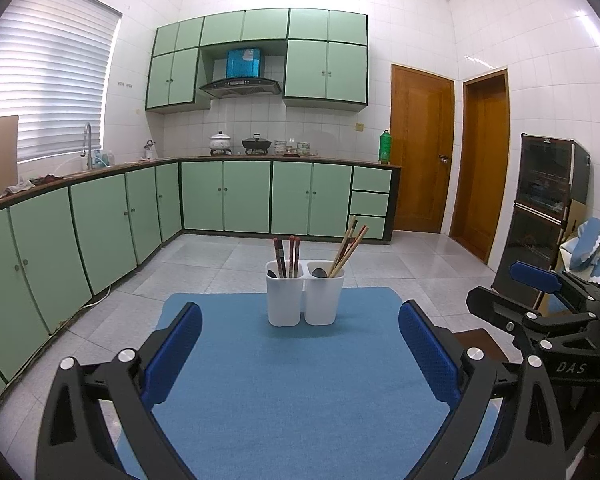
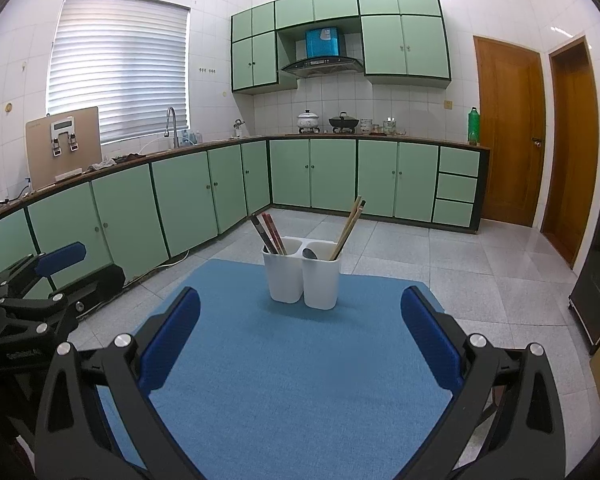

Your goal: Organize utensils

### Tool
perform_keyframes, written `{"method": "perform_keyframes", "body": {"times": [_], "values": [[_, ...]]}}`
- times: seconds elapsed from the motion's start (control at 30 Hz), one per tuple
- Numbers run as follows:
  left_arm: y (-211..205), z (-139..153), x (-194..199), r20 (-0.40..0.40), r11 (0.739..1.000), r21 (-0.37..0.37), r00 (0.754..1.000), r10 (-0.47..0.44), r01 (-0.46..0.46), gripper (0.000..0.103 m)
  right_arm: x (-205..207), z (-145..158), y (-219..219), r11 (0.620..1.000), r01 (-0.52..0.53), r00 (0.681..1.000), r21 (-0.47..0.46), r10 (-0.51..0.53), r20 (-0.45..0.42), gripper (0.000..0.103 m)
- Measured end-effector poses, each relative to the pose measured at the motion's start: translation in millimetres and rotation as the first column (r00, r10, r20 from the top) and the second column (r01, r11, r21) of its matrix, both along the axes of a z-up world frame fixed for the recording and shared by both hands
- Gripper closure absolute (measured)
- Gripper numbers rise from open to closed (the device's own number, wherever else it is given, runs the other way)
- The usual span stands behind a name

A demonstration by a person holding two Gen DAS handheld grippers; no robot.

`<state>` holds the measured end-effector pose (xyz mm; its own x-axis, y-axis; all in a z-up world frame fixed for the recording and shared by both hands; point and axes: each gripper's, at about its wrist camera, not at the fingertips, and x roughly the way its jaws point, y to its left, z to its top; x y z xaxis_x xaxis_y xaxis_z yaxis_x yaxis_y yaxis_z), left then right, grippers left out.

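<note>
Both my grippers hang back from the work with nothing in them — the left gripper (image 1: 300, 350) has its fingers (image 1: 174, 354) spread wide over the blue mat (image 1: 300, 400), and the right gripper (image 2: 300, 340) is spread just the same. The mat before me is bare, so I judge the sorting is either done or all but done: nothing loose is left for me to lift. The holder (image 1: 305, 298) — two white cups joined side by side — stands upright at the far middle of the mat on the worktop, well apart from both sets of fingers. Its left cup carries the dark red chopsticks (image 1: 288, 256), nearly upright; its right cup carries the pale wooden chopsticks (image 1: 350, 248), leaning out to the right. A dark spoon (image 1: 320, 273) bowl shows in the right cup, and something dark sits low in the left one too, though I cannot tell what. If anything remains, the next move calls for a check of that mix, then a narrow pinch from above.
</note>
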<state>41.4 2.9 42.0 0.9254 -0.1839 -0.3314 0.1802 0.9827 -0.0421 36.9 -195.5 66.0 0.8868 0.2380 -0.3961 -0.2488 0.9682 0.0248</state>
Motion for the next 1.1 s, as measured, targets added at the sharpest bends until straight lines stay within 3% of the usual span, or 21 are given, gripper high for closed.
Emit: {"method": "perform_keyframes", "body": {"times": [1.1], "values": [[1.7,0.6,-3.6,-0.002,1.0,0.002,1.0,0.005,-0.005,0.006,-0.7,0.2,-0.5,1.0,0.001,1.0,0.002,-0.001,-0.003,0.006]]}}
